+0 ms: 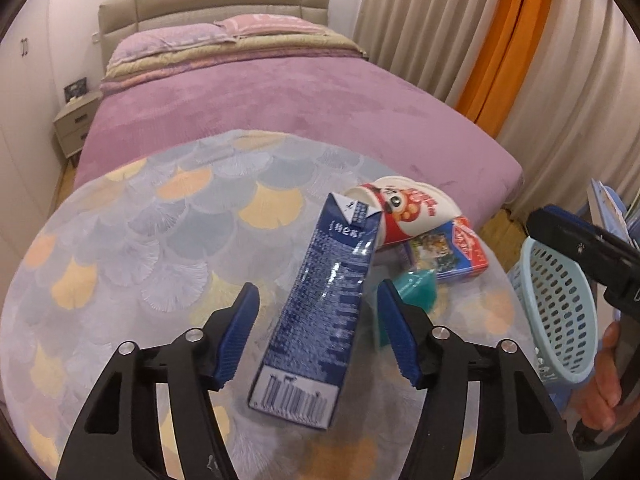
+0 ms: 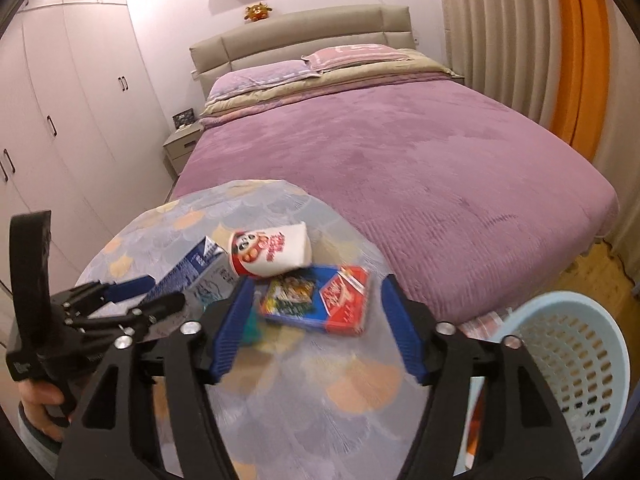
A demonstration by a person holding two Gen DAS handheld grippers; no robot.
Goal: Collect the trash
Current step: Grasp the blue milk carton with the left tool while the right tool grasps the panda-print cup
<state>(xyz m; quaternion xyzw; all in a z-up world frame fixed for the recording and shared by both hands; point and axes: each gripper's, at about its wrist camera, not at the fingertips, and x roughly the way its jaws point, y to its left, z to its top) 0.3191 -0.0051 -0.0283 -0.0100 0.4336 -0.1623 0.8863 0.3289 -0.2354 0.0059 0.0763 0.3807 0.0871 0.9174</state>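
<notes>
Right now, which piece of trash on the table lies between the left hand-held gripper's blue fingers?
The tall dark-blue drink carton, lying flat between them; the red-and-white paper cup and flat red-and-blue box lie beyond.

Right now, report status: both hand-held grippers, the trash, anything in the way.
Left hand-held gripper open, astride blue carton, pads not touching. Right hand-held gripper open, empty, over snack box. Paper cup lying on table. Basket at right, path clear.

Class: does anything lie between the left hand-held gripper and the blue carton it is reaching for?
No. The blue carton already lies between the open fingers of the left hand-held gripper, with nothing visible in between.
</notes>
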